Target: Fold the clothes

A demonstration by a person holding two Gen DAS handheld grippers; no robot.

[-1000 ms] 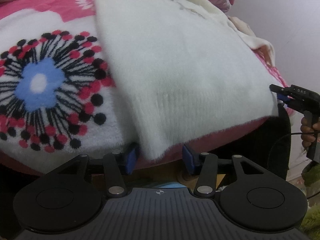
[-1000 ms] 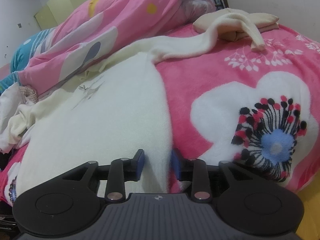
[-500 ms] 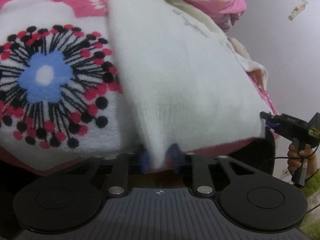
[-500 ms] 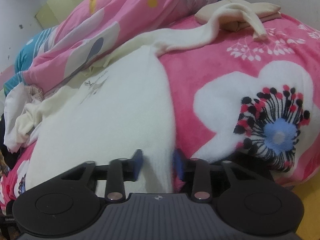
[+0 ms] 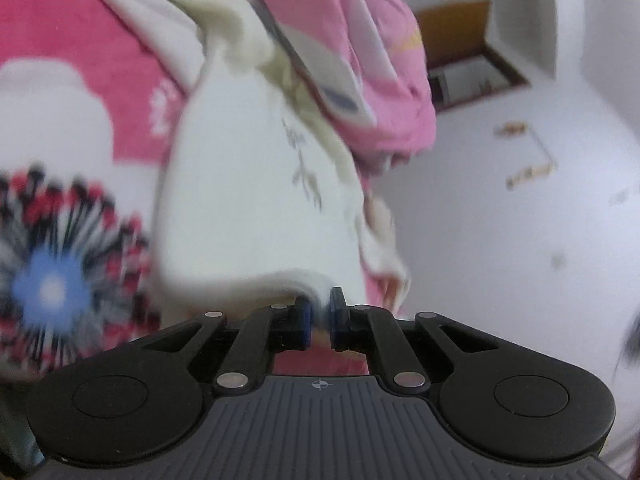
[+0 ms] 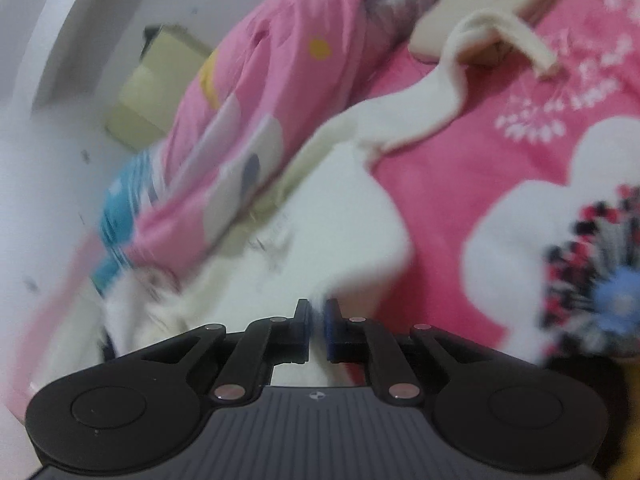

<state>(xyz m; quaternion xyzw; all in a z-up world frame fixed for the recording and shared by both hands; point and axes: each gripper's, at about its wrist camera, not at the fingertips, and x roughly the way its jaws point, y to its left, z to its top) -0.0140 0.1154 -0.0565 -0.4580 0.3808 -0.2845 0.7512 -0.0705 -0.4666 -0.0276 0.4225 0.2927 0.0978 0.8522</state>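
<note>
The left gripper point(image 5: 319, 312) is pinched narrow on the near hem of the white sweater point(image 5: 248, 200), and the right gripper point(image 6: 318, 322) is likewise clamped on a hem corner of the same garment, so both tools hold its bottom edge. From the fingers the sweater runs straight away across the pink flowered blanket point(image 6: 500, 184), its long axis pointing forward toward the pink quilt point(image 6: 256, 92), with one sleeve point(image 6: 436, 100) trailing out to the right side; both frames are blurred. Any fold from here would likely carry the held hem forward along that axis, and neither hand looks nearer
</note>
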